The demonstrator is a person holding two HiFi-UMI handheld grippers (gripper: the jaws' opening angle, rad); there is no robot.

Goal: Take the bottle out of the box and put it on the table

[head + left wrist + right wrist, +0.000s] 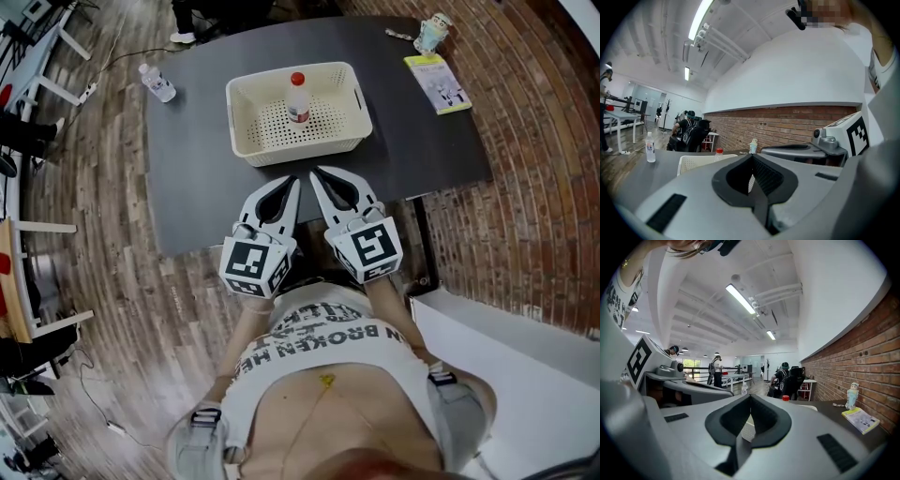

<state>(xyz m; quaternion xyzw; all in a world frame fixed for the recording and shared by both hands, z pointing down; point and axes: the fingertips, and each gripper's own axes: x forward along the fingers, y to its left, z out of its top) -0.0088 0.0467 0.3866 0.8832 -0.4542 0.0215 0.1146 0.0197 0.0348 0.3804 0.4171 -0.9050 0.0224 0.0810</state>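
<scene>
1. Both grippers are seen with their jaws brought together and nothing between them. The left gripper (292, 183) and the right gripper (317, 174) are held side by side over the near edge of the table (197, 197), just short of the box (246, 131).
2. The bottle (298, 97) is found standing upright inside the box, toward its far wall, with its red cap uppermost. It is touched by neither gripper.
3. It is judged to be a small, light plastic bottle. Its smooth, round sides may slip between the pads, and they may be dented if squeezed hard. How full it is cannot be told.
4. A hold is best taken on the body just below the cap, with one jaw on each side, and reached over the box's rim. The jaws must be opened first.
5. Being tall and narrow, the bottle could be toppled by a sideways nudge, so a straight lift clear of the rim is advised.
6. Bare table is left beside the box for setting it down. A second bottle (157, 82) stands well apart, near the far left corner.
</scene>
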